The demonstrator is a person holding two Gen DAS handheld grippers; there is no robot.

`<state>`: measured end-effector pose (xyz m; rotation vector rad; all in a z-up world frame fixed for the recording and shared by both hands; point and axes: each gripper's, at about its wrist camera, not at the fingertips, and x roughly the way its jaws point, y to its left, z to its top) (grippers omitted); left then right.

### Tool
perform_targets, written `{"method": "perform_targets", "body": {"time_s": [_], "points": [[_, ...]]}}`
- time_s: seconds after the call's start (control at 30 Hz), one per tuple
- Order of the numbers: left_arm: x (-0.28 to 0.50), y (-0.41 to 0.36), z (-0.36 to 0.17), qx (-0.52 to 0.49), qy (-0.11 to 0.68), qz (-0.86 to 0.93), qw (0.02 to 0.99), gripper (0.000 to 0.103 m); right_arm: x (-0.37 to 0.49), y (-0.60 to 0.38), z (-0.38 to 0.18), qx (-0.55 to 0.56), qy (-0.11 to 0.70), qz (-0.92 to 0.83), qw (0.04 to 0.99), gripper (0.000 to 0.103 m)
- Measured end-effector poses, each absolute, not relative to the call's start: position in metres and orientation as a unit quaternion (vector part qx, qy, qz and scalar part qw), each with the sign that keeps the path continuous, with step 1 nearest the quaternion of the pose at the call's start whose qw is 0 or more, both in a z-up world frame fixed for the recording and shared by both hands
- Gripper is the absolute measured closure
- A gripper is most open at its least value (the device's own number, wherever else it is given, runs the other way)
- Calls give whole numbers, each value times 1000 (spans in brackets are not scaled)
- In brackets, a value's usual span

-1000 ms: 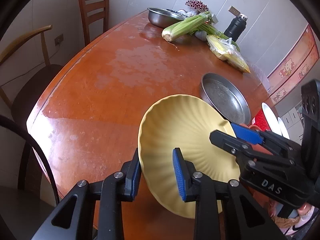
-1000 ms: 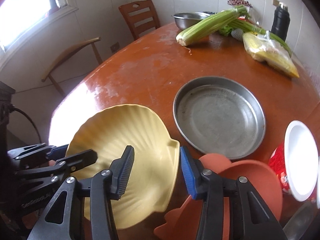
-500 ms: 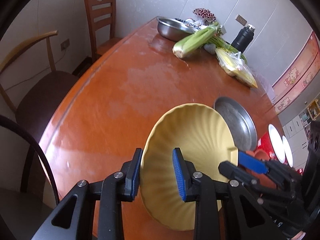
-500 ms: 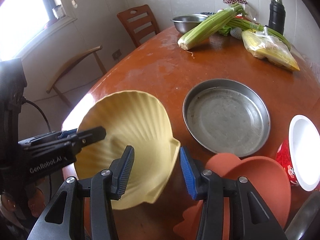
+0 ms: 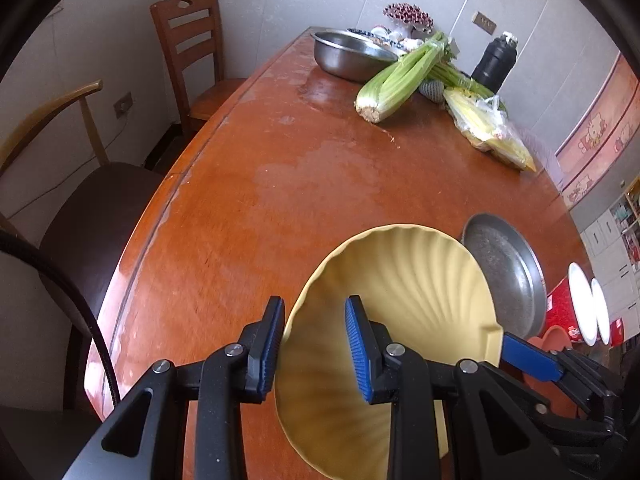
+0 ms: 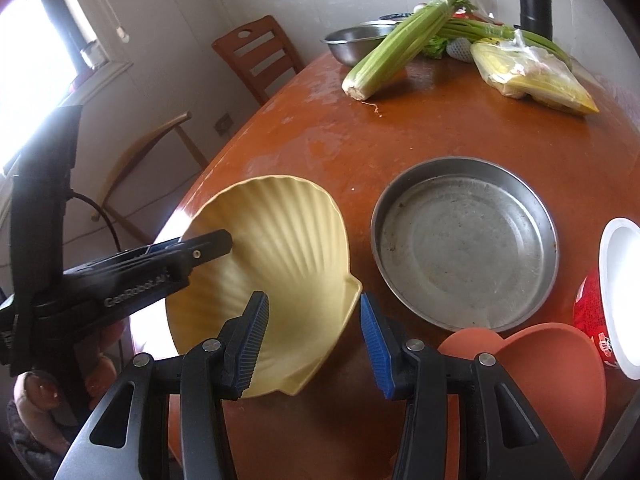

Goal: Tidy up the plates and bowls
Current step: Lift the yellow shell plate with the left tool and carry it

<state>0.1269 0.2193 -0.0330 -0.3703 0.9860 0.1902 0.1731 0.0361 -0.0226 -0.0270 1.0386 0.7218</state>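
Observation:
A yellow shell-shaped plate (image 5: 408,292) (image 6: 280,240) hangs tilted above the near end of the brown table (image 5: 280,184), held from two sides. My left gripper (image 5: 315,308) is shut on its rim, one pad inside the dish and one outside. In the right wrist view that same gripper (image 6: 208,246) comes in from the left. My right gripper (image 6: 312,300) is shut across the plate's hinge corner, and the ear touches the right pad's tip. One of its blue pads (image 5: 524,356) shows in the left wrist view.
A round steel pan (image 6: 464,240) lies just right of the plate. An orange heart-shaped dish (image 6: 552,368) and a red tub with a white lid (image 6: 620,296) sit at the near right. Celery (image 5: 400,80), bagged corn (image 5: 488,132) and a steel bowl (image 5: 348,56) crowd the far end. Chairs (image 5: 192,60) stand left.
The plate has tipped up steeper, pivoting about the corner in my right gripper. My left gripper has carried the rim up and away. The right gripper has rolled slightly in place.

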Motion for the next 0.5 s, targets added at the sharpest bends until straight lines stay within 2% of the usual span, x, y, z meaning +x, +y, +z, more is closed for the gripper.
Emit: {"method": "perform_targets", "body": {"time_s": [0.5], "points": [[137,220,-42,-154,468,75,867,72,171,38,-27,-15,492,319,810,54]]}}
